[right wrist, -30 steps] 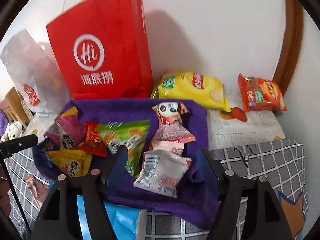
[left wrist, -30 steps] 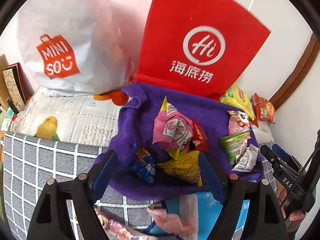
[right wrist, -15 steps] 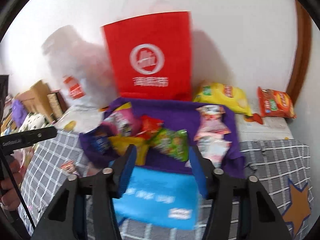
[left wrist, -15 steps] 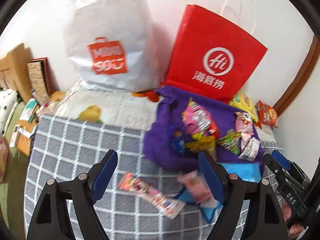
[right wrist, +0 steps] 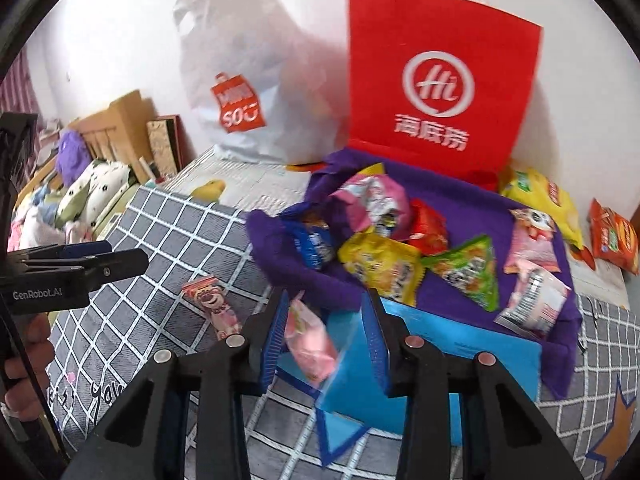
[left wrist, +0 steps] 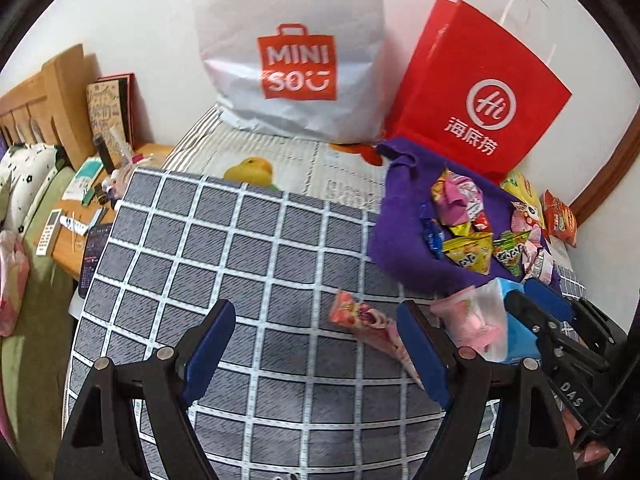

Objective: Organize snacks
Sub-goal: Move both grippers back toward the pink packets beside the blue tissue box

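Hard to read the small pink crinkly snack packet point(right wrist: 310, 344) in the right wrist view, it's blurred. It sits between the blue pads of the right gripper point(right wrist: 324, 344), whose jaws have just been closing; the left pad looks to be against it, but whether the right pad is touching I can't tell. The packet is just in front of the rumpled purple fleece cloth point(right wrist: 460, 200), over a flat blue plastic pouch point(right wrist: 460, 344) that the gripper partly hides.

The left gripper point(left wrist: 316, 354) has its fingers spread wide with nothing between them, over the grey quilted cover with a white grid point(left wrist: 224, 248), well to the left of the purple cloth. A long pink wrapper with a bear print point(left wrist: 368, 326) lies flat on the grid, just left of the cloth; its tail is cut off behind the blue pad.

On the cloth there's a glossy heap: a yellow bag point(right wrist: 380, 266), a green triangular pouch point(right wrist: 468, 272), a pink foil bag point(right wrist: 372, 200), a red one point(right wrist: 428, 228).

Behind the cloth stands a stiff red paper bag with a white Hi logo point(right wrist: 436, 80), and to its left a soft white Miniso bag point(left wrist: 296, 60), sharp in the left view, smeared in the right. Only the left view shows the wooden bedside shelf clutter point(left wrist: 80, 200) clearly.
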`<state>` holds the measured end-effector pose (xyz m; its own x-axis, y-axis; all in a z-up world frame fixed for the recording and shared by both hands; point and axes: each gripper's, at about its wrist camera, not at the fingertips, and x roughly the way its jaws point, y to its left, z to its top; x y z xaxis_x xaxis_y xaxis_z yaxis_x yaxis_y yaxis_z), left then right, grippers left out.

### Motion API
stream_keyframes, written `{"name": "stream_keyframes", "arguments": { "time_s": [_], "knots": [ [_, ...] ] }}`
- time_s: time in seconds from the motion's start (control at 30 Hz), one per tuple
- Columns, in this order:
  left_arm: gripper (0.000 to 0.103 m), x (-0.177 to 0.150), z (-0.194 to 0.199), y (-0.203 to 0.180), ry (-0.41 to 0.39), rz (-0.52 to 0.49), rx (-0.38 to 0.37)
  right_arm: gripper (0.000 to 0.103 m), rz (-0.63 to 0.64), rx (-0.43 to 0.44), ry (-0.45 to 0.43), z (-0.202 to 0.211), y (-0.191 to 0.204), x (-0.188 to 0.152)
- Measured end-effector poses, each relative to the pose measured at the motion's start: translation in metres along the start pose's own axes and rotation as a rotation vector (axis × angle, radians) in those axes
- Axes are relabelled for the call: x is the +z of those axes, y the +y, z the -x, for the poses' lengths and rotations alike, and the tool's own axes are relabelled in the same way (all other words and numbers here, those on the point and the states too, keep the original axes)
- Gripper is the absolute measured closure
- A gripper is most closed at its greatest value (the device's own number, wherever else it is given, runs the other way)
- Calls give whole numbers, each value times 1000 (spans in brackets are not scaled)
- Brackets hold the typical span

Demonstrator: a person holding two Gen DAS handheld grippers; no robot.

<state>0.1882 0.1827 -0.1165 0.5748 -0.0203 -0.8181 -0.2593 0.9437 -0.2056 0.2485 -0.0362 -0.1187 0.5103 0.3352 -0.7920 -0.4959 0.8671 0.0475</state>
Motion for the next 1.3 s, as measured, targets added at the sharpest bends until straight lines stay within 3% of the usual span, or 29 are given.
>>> {"name": "stream_keyframes", "arguments": {
  "time_s": [0.4, 0.5, 0.57, 0.63, 0.77, 1.07, 1.3],
  "knots": [
    [21, -5, -15, 12, 18, -6, -33, 68, 45, -24, 95, -51, 17, 0],
    [21, -7, -15, 14, 21, -7, -33, 86, 55, -15, 122, -59, 18, 2],
    [21, -8, -13, 16, 20, 3, -32, 87, 67, -13, 127, -61, 20, 2],
    [21, -9, -11, 18, 20, 2, -23, 96, 63, 2, 106, -55, 21, 3],
    [21, -11, -4, 19, 10, 8, -13, 103, 43, 34, 48, -25, 22, 5],
    [21, -23, 18, 3, -16, -16, -2, 103, -6, 97, -67, 61, 13, -17],
    [21, -41, 23, -20, -19, -47, -13, 103, -102, 146, -19, 92, -20, -63]
  ]
}}
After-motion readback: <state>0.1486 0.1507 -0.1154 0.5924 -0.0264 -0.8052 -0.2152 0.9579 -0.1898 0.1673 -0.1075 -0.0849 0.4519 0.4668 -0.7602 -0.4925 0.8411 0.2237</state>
